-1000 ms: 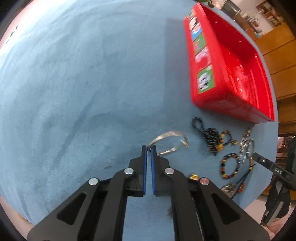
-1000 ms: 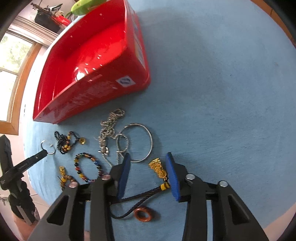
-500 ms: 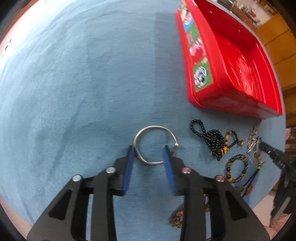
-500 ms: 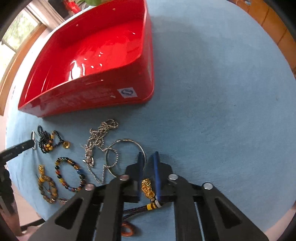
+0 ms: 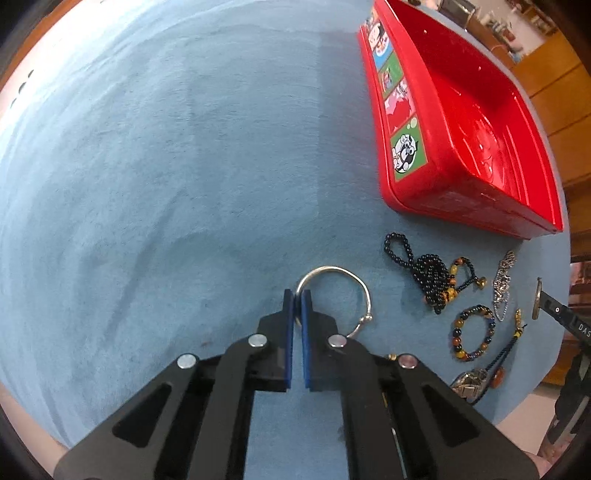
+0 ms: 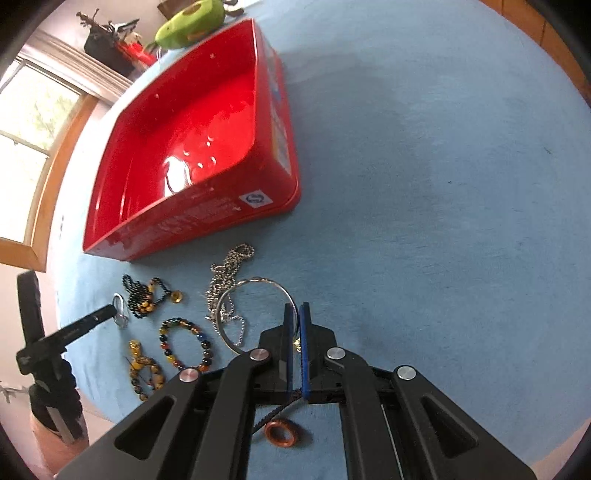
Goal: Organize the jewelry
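My left gripper point(image 5: 296, 295) is shut on the rim of a silver bangle point(image 5: 351, 277) that lies on the blue cloth. My right gripper point(image 6: 295, 310) is shut on a dark cord necklace with a gold charm point(image 6: 296, 342) between the pads; its cord and an orange ring point(image 6: 281, 434) trail below. An empty red tray point(image 5: 476, 122) stands at the far right; it also shows in the right wrist view point(image 6: 184, 155).
Loose jewelry lies in front of the tray: a black bead strand point(image 6: 142, 291), a colourful bead bracelet point(image 6: 184, 345), a yellow bead piece point(image 6: 144, 369), a silver chain point(image 6: 225, 280) and a large silver hoop point(image 6: 258, 288). A green plush point(image 6: 192, 22) sits behind the tray.
My left gripper opened around the bangle, then shut on its rim. My right gripper closed on the gold charm of the cord necklace and holds it.
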Tool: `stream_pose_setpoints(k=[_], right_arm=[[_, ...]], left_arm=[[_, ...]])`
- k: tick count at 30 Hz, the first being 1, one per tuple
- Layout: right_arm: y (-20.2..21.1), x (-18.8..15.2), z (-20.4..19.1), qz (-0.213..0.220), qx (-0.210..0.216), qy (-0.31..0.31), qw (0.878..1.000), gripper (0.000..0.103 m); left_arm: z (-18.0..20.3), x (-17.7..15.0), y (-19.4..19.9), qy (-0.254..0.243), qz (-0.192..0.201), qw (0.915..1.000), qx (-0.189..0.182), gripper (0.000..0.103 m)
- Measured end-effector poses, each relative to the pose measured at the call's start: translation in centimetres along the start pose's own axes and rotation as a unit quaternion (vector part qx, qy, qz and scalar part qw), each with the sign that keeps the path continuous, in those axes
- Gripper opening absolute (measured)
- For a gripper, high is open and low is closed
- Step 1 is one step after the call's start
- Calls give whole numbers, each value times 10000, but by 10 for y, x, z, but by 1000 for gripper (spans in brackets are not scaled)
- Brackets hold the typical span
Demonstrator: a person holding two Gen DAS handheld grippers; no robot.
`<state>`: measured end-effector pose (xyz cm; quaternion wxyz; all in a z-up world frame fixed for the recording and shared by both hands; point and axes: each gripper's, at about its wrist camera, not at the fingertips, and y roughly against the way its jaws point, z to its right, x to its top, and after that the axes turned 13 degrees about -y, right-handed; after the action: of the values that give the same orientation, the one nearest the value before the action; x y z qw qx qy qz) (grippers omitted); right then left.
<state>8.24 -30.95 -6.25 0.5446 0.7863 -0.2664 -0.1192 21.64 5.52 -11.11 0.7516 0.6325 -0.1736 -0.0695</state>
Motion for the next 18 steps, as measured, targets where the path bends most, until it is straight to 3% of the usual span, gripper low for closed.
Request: stream_pose_setpoints(k=[13,18], right_arm=[[48,-2,-23,297,417,360,9980,3],[46,-8,-28,307,452,420,9976,3]], left_arm=[[19,-18,69,-153,626,9975,-285,0],[30,-12,83,-270,871,9953,-341,0]])
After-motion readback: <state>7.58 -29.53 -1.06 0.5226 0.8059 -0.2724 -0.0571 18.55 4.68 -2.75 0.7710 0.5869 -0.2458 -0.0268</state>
